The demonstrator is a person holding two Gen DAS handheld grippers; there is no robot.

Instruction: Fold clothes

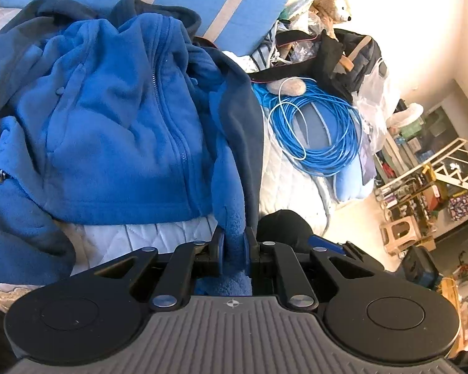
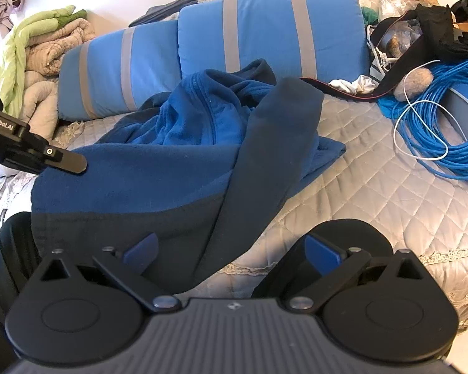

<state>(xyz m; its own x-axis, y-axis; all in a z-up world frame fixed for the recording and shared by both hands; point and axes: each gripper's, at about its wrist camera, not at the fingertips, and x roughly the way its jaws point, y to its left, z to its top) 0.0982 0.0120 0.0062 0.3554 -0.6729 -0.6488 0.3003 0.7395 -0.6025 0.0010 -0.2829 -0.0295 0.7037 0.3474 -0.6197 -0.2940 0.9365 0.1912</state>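
Observation:
A blue fleece jacket (image 1: 115, 118) with a zip front and dark navy trim lies crumpled on the quilted bedspread (image 1: 146, 230). My left gripper (image 1: 233, 244) is shut on a fold of the jacket's blue fleece at its right edge. In the right wrist view the same jacket (image 2: 159, 168) is draped with a navy sleeve (image 2: 265, 162) running down toward me. My right gripper (image 2: 231, 254) is open, its blue pads wide apart over the navy hem and the bedspread (image 2: 374, 193). The left gripper's finger (image 2: 68, 160) shows at the left edge.
Two blue pillows with grey stripes (image 2: 265, 31) lie behind the jacket. A coil of blue cable (image 2: 446, 124) sits on the right of the bed, near a black bag strap (image 2: 399, 65) and a teddy bear (image 1: 330, 6). Folded blankets (image 2: 37, 50) are piled at far left.

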